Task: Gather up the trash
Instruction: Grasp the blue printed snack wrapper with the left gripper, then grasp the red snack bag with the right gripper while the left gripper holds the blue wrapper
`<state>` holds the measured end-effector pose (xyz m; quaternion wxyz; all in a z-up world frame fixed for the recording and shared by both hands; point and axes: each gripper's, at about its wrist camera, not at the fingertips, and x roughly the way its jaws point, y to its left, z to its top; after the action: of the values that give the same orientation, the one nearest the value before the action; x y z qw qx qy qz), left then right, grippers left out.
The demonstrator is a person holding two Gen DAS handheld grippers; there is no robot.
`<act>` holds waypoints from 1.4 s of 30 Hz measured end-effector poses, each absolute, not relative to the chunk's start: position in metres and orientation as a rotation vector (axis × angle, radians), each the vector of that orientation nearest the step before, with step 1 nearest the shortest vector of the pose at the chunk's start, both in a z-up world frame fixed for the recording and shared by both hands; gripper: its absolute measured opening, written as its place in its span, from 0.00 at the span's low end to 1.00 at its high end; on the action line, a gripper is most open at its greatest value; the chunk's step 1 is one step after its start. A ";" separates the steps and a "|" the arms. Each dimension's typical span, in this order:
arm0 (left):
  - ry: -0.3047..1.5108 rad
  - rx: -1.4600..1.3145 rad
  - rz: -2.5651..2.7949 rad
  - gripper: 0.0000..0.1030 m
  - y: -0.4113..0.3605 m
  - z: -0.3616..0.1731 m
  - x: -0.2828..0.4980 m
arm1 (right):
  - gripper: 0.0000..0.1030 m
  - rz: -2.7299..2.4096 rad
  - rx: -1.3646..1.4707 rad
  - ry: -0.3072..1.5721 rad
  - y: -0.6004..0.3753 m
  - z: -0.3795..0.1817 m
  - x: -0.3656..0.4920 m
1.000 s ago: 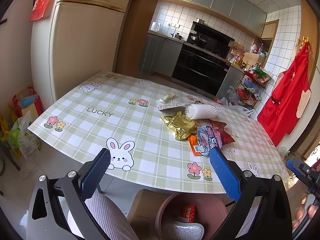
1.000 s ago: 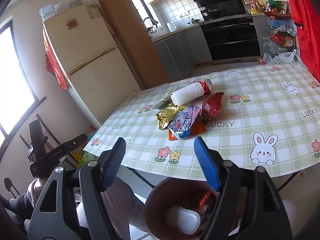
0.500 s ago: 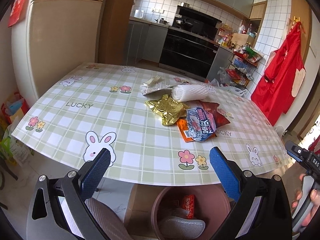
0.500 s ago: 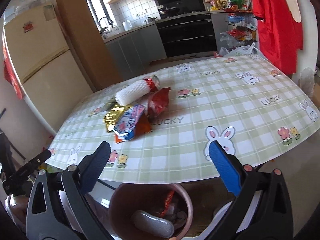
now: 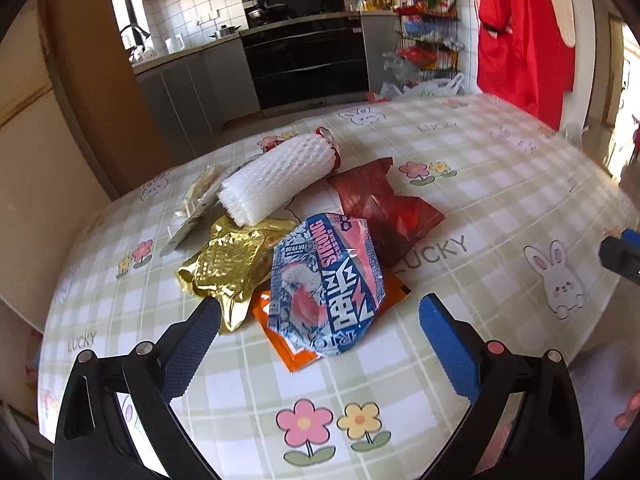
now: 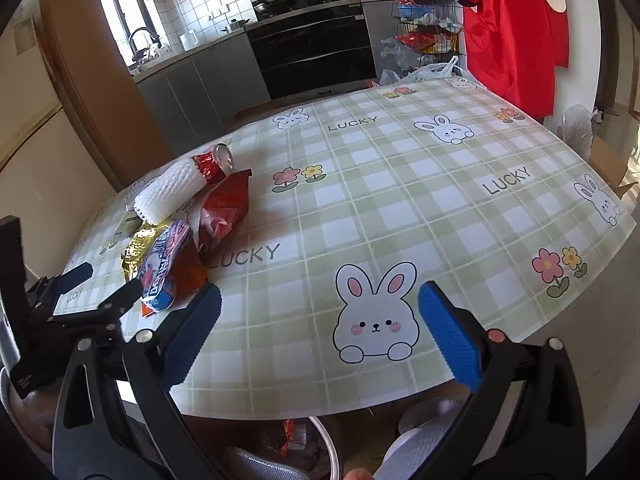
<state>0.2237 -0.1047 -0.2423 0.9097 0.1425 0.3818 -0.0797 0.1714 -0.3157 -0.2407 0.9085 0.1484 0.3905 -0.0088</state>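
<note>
left gripper [image 5: 318,312]: jaws wide open, empty, low over the near table edge, fingers either side of the near end of the trash pile; not touching any wrapper as far as can be told
right gripper [image 6: 318,308]: jaws wide open, empty, over the near edge of the table, right of the pile, a printed rabbit between its fingers
trash pile: on the left part of the table, all pieces bunched and overlapping
blue-pink wrapper [image 5: 326,280]: nearest piece, lies on top of the orange wrapper, straight ahead of the left gripper
orange wrapper [image 5: 296,350]: flat under the blue-pink one, corners sticking out near and right
gold foil wrapper [image 5: 228,268]: left of the blue-pink wrapper, crumpled, touching it; near corner just beside the left gripper's left finger
dark red wrapper [image 5: 384,208]: right and far side of the pile, partly under the blue-pink wrapper
white foam net [image 5: 280,178]: sleeve around a red can, lying on its side at the far end of the pile, near end resting on the gold foil
red can [image 6: 218,162]: only its top end sticks out of the net, facing far-right
silver wrapper [image 5: 196,216]: thin strip, far-left of the pile, partly under the net
table [image 6: 400,200]: green check cloth with rabbits, flowers, LUCKY print
bin [image 6: 320,440]: below the near table edge, rim and some trash inside visible in right wrist view
background: kitchen with black oven [image 5: 308,60], red apron [image 6: 512,32] hanging far right
</note>
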 end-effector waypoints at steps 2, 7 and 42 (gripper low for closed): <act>0.801 0.377 -0.148 0.94 -0.119 -0.257 0.238 | 0.94 -0.017 0.308 0.814 -0.321 -0.246 0.178; 0.844 0.471 -0.089 0.83 -0.125 -0.286 0.259 | 0.94 0.027 0.339 0.817 -0.329 -0.253 0.188; 0.673 -0.453 -0.173 0.21 0.093 -0.208 0.199 | 0.94 0.288 0.196 0.930 -0.214 -0.272 0.353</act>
<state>0.1990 0.0931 -0.2079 0.9152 -0.2199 0.3271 -0.0840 0.3534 -0.2138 -0.2722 0.8792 0.0942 0.4461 0.1383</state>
